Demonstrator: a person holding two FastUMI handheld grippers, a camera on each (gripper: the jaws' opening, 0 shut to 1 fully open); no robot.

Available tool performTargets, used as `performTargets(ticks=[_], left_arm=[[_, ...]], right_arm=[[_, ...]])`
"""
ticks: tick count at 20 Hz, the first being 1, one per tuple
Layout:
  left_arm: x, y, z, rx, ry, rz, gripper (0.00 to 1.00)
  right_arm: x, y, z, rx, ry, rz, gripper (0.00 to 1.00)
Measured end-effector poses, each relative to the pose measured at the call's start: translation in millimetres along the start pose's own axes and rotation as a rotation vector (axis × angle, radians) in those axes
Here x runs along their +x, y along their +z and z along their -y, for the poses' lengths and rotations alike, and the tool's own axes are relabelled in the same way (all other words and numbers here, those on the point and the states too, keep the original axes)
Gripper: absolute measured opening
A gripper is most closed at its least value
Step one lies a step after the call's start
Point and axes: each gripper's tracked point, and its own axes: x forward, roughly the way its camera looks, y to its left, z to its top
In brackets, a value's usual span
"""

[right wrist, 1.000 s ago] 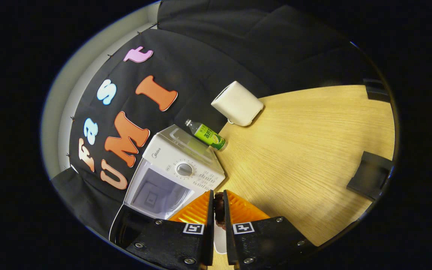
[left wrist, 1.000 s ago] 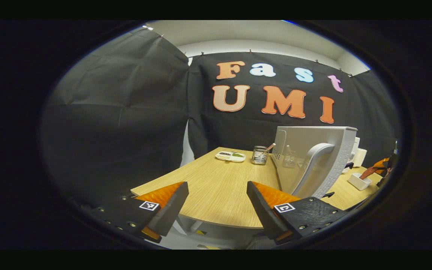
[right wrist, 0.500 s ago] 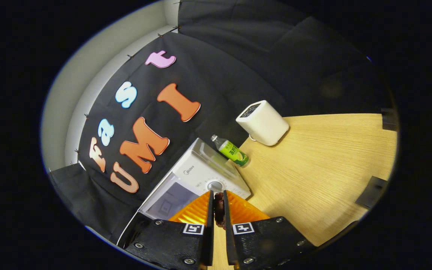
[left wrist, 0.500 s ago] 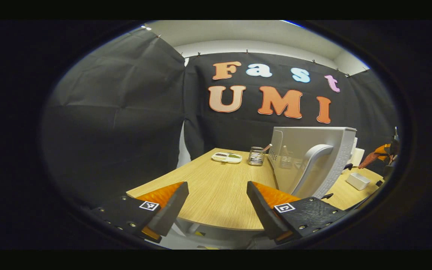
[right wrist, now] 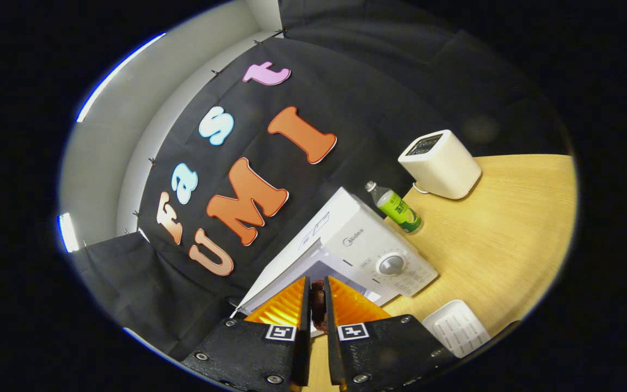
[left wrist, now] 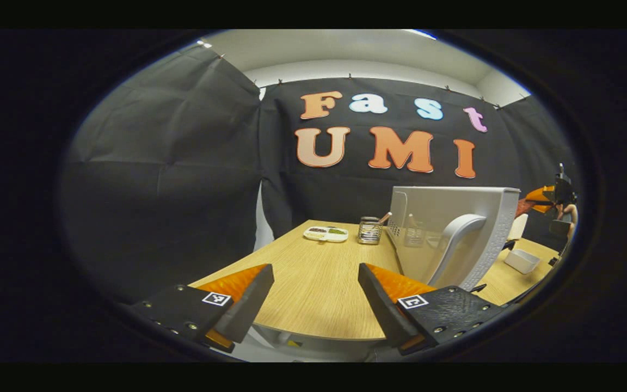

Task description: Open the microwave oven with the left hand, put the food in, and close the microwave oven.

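Right tool [right wrist: 313, 296], clamped on dark food [right wrist: 318, 305], hovers before the microwave [right wrist: 357, 245] for loading; left tool [left wrist: 313, 296], fingers apart, waits beside its open door [left wrist: 444, 234].

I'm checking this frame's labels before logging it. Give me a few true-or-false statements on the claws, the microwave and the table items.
1. The left claw is open and holds nothing. True.
2. The right claw is wide open. False: its fingers are nearly together, pinching a small dark piece of food.
3. The microwave door stands open. True.
4. The green-labelled bottle lies flat on the table. False: it stands upright beside the microwave.
5. The white tray sits on top of the microwave. False: it rests on the table.
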Motion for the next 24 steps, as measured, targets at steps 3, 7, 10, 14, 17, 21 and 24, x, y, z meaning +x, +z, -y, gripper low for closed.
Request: performTargets(ticks=[3, 7, 10, 14, 17, 21, 24], left_arm=[[3.4, -0.6, -2.4, 0.002, -0.005, -0.002, 0.95], [8.8, 0.4, -10.2, -0.002, -0.001, 0.005, 0.94], [15.2, -2.0, -14.4, -0.004, 0.000, -0.002, 0.94], [22.5, -6.5, -23.2, 0.000, 0.009, -0.012, 0.94], [28.4, -10.2, -30.4, -0.002, 0.019, -0.020, 0.94], [35.6, -13.6, -39.5, -0.014, 0.028, -0.024, 0.95], [37.1, -15.4, -45.1, -0.022, 0.036, -0.026, 0.95]], right_arm=[[22.2, -17.0, -25.0, 0.012, 0.032, -0.006, 0.13], [51.8, -39.8, -46.1, 0.021, 0.042, -0.004, 0.13], [69.9, -63.1, -59.6, 0.046, 0.054, -0.020, 0.13], [89.4, -93.1, -63.8, 0.055, 0.041, -0.027, 0.13], [107.7, -114.5, -59.8, 0.069, 0.017, -0.025, 0.13], [142.8, -136.1, -49.0, 0.071, -0.015, 0.002, 0.13], [170.6, -145.4, -28.5, 0.042, -0.073, 0.014, 0.13]])
